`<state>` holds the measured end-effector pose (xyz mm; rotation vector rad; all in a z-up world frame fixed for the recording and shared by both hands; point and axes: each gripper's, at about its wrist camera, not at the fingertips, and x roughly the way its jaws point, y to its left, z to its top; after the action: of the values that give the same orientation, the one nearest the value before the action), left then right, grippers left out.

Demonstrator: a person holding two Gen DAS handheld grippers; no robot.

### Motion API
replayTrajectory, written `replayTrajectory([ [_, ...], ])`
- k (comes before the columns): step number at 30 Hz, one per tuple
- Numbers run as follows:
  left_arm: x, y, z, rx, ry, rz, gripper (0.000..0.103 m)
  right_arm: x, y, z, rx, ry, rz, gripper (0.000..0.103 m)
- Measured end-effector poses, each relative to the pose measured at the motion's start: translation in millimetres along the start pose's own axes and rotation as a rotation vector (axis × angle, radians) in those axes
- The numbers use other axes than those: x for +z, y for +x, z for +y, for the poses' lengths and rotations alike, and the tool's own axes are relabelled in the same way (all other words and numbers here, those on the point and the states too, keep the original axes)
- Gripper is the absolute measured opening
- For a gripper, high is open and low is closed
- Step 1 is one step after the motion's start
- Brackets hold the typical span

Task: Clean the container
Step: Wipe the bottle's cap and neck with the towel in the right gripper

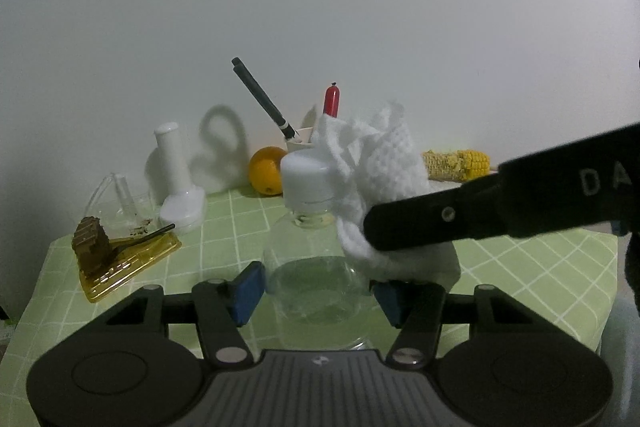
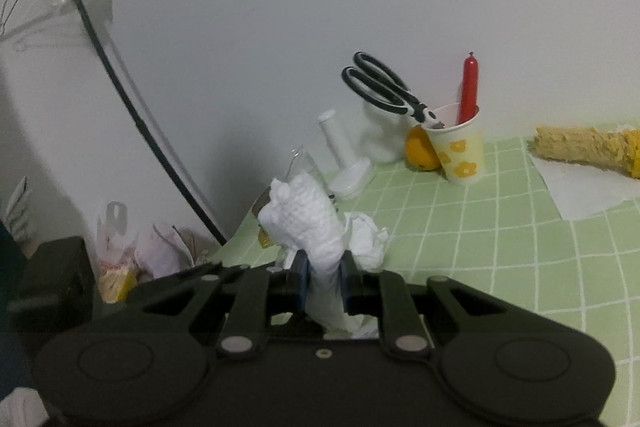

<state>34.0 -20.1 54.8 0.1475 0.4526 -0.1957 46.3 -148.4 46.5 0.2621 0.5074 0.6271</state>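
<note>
The bottle, clear with a white cap, stands upright between the jaws of the left gripper; the blue pads sit close on both sides of its body and seem to grip it, though the contact on the right pad is partly hidden. A white cloth lies against the right side of the bottle, at the neck and shoulder, just beside the cap. The right gripper holds this cloth: its jaws are nearly closed and the cloth is squeezed between them, rising above the fingertips in a crumpled bunch. In the left wrist view one black finger of the right gripper comes in from the right and presses the cloth to the bottle. All stands on a green checked tablecloth. Beyond the left jaws, to the left, there is a yellow tray with a piece of cake and a white bottle. Further ahead, near the wall, are an orange, a paper cup with scissors and a red balloon in it, and to the right a corn cob.
</note>
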Motion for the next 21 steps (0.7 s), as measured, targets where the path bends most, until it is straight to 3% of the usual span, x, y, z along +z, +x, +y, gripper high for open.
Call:
replayTrajectory([
  [10, -0.6, 0.5, 0.1, -0.005, 0.008, -0.001, 0.060, -1.1, -2.4, 23.7, 0.022, -0.156, 0.039, 0.016],
  [21, 0.7, 1.6, 2.8, -0.011, -0.005, 0.007, 0.060, 10.5, 9.8, 22.1, 0.127, -0.197, 0.068, 0.016],
])
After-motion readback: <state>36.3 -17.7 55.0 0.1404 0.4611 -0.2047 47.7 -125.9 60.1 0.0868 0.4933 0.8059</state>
